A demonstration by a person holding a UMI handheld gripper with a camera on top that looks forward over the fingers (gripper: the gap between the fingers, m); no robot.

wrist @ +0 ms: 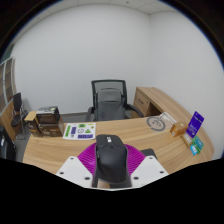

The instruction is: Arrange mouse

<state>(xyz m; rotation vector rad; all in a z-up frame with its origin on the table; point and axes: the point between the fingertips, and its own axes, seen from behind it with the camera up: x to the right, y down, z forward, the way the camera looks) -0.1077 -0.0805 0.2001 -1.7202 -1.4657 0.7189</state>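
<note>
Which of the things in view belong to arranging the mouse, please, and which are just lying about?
Job: mouse, held between the fingers of the gripper; desk.
Lying about: office chair, purple card, printed sheet.

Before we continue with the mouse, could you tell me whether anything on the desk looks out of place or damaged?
Nothing stands out. The black mouse sits upright between the claw fingers, on the wooden desk. The sheet beyond it lies flat, the small purple box stands upright, and the office chair faces the desk. No spills or damage are visible.

A black mouse (110, 158) sits lengthwise between the jaws, above the wooden desk.
</note>
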